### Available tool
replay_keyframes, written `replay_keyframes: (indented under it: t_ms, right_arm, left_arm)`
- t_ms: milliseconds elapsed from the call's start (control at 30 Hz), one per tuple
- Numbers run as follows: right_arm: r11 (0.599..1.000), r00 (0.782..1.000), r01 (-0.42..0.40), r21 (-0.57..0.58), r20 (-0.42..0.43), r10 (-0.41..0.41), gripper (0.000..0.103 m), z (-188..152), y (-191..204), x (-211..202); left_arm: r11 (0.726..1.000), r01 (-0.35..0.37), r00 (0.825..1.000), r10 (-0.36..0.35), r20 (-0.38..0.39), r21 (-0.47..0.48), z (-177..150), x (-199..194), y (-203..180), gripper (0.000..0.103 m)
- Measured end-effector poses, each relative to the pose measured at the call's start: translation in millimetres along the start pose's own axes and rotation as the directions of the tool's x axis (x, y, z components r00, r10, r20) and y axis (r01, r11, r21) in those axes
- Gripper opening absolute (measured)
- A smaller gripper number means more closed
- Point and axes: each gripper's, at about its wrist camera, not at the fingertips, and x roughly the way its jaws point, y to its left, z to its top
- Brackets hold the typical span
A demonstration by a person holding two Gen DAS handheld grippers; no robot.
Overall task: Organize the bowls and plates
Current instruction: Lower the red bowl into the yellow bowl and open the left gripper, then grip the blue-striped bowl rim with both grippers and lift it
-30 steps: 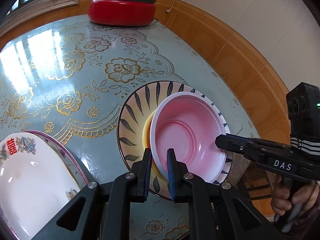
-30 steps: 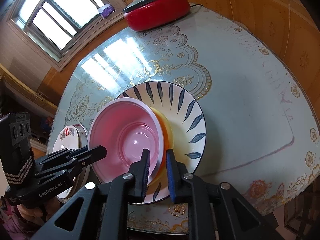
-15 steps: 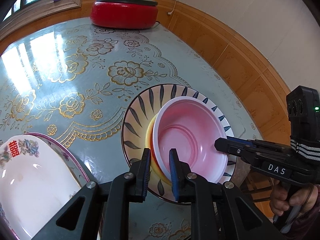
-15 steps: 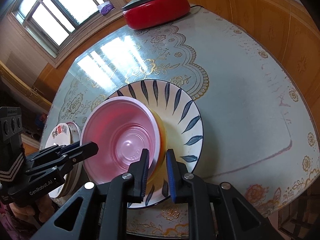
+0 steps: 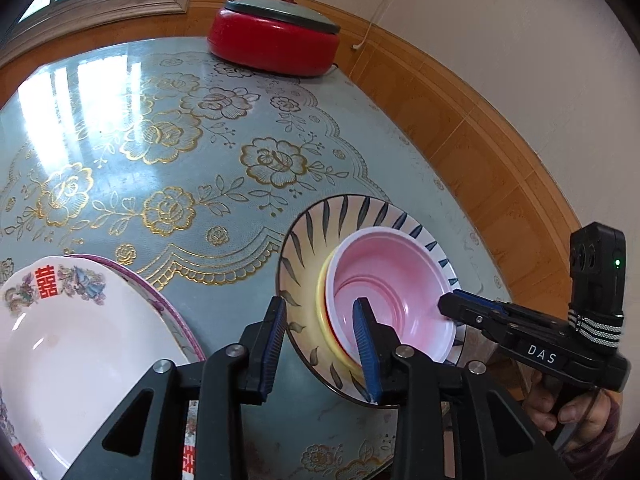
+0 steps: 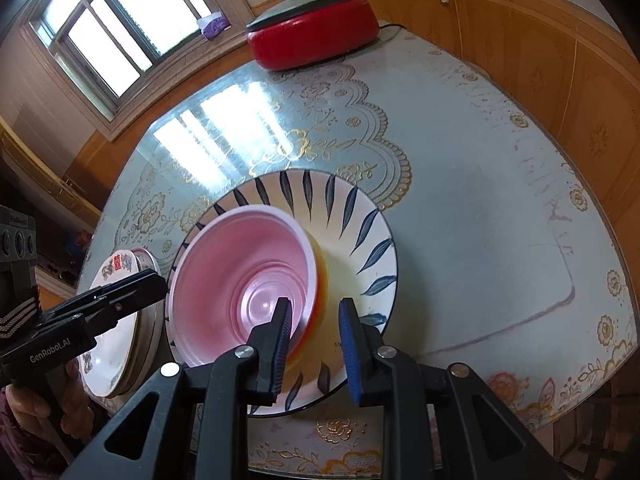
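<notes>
Left wrist view, both tongs (image 5: 320,332) (image 6: 314,330) angled down, just spreading apart, straddling pink bowl (image 5: 394,276) rim.

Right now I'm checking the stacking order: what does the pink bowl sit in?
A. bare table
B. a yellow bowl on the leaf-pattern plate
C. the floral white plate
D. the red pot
B: the pink bowl nests in a yellow bowl on the leaf-pattern plate.

**Two cameras, one pink bowl**

Each camera rides on a gripper and looks down, close up. The left view looks from the left side, the right view from the right. Both see the pink bowl (image 5: 394,300) (image 6: 244,280) on the counter (image 5: 160,140) (image 6: 480,220).
</notes>
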Motion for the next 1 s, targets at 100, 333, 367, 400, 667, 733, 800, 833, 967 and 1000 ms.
replay_keyframes:
  t_ms: [100,333,367,400,667,733,800,833,967,1000]
  right_arm:
    - [1.0,1.0,0.005,0.024,0.025,-0.006,0.024,0,-7,-7]
    - [0.996,0.998,0.055,0.075,0.031,-0.057,0.024,-7,-29,-13]
    - [0.995,0.998,0.053,0.081,0.022,-0.055,0.024,-8,-31,-11]
    - [0.995,0.999,0.05,0.087,0.014,-0.051,0.024,-10,-32,-8]
    - [0.997,0.997,0.077,0.019,0.004,-0.077,0.017,-15,-20,6]
    - [0.995,0.995,0.103,-0.011,0.009,-0.103,0.013,-15,-15,8]
    - [0.99,0.991,0.133,-0.039,0.018,-0.132,0.013,-14,-12,9]
    - [0.989,0.99,0.142,-0.044,0.022,-0.141,0.013,-14,-11,9]
    - [0.979,0.983,0.185,-0.08,0.029,-0.184,0.011,-9,-13,9]
    - [0.975,0.98,0.2,-0.093,0.03,-0.198,0.011,-8,-14,10]
  left_arm:
    - [1.0,0.003,1.0,-0.003,0.01,-0.011,2,-4,3,0.035]
    - [1.0,0.019,1.0,-0.019,0.015,0.001,0,-9,6,0.033]
    - [1.0,0.024,1.0,-0.024,0.012,0.0,0,-8,7,0.033]
    - [1.0,0.028,1.0,-0.028,0.007,0.0,-1,-8,7,0.033]
    - [0.999,0.04,0.999,-0.04,-0.018,0.024,-5,-1,2,0.033]
    - [0.999,0.038,0.999,-0.037,-0.021,0.028,-7,-1,1,0.033]
    - [0.999,0.037,0.999,-0.037,-0.022,0.029,-8,-1,2,0.033]
    - [0.999,0.037,0.999,-0.036,-0.022,0.028,-8,-1,2,0.033]
    - [0.999,0.013,1.0,-0.012,-0.023,0.036,-11,0,3,0.033]
    - [0.999,0.007,1.0,-0.006,-0.024,0.046,-12,1,2,0.032]
